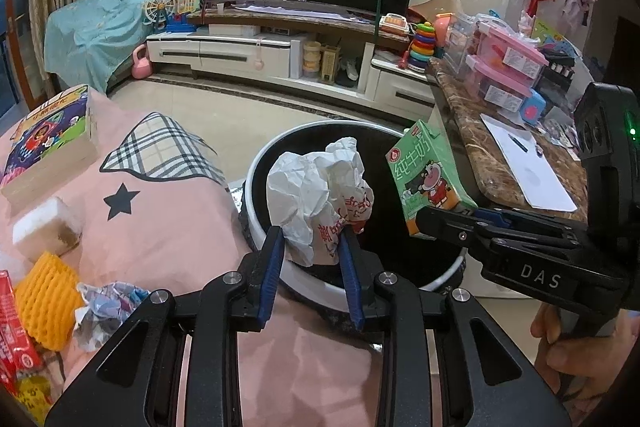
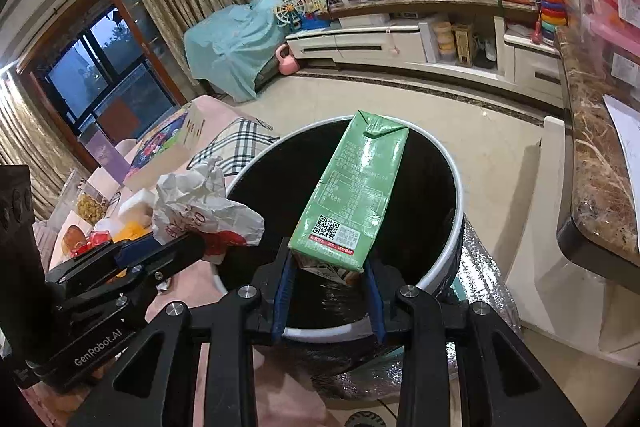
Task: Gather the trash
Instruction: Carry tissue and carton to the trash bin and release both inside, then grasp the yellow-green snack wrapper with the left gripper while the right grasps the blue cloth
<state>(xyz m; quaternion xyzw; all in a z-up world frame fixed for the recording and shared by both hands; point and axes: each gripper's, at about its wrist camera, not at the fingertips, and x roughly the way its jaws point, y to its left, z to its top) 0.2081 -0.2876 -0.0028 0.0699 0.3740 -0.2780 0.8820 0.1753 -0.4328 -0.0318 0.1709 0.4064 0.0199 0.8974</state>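
Crumpled wrapper [image 1: 316, 195] over trash bin [image 1: 256, 183]

Crumpled paper [image 1: 316, 195] and milk carton [image 1: 428, 175] hang side by side above the bin [image 1: 256, 187], paper left. Bedding [image 1: 160, 219] lies left of the bin, bench [image 1: 480, 147] right.

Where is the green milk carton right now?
The green milk carton is clamped by its base in the right gripper, held over the open bin; in the left wrist view it hangs right of the crumpled paper wrapper.
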